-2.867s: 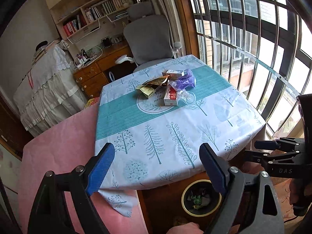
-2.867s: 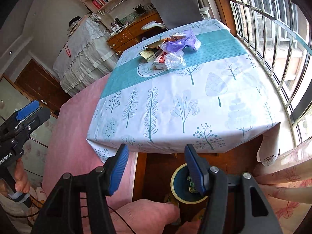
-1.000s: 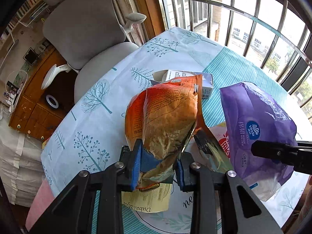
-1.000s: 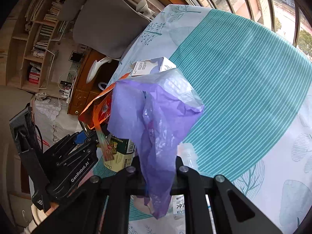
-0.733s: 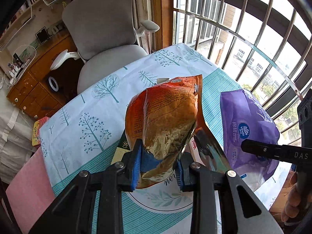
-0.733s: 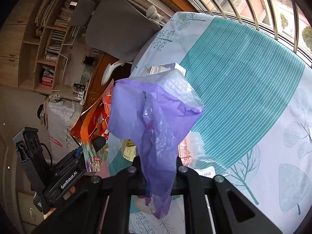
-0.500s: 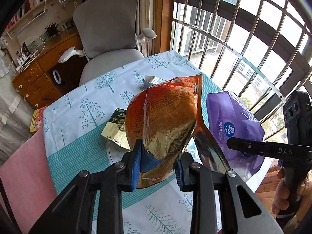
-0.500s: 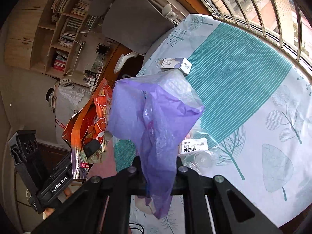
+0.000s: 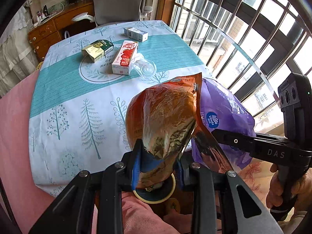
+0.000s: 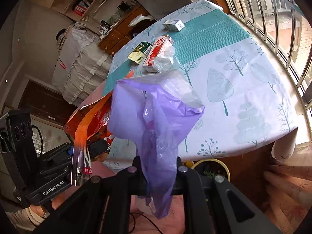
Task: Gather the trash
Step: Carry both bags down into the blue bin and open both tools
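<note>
Left tongs [image 9: 157, 165] clamp an orange snack bag [image 9: 165, 117]; right tongs [image 10: 157, 167] pinch a purple plastic bag [image 10: 154, 117].

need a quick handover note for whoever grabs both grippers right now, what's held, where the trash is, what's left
Left gripper: shut on the orange snack bag, held above the yellow-rimmed bin on the floor by the table edge.
Right gripper: shut on the purple plastic wrapper, beside the snack bag, near the same bin.
On the tablecloth lie the strawberry milk carton, green and cream box, small white box and clear plastic cup.
Done: two pieces lifted off the table.
Left: drop both into the bin, then fetch the other four.
</note>
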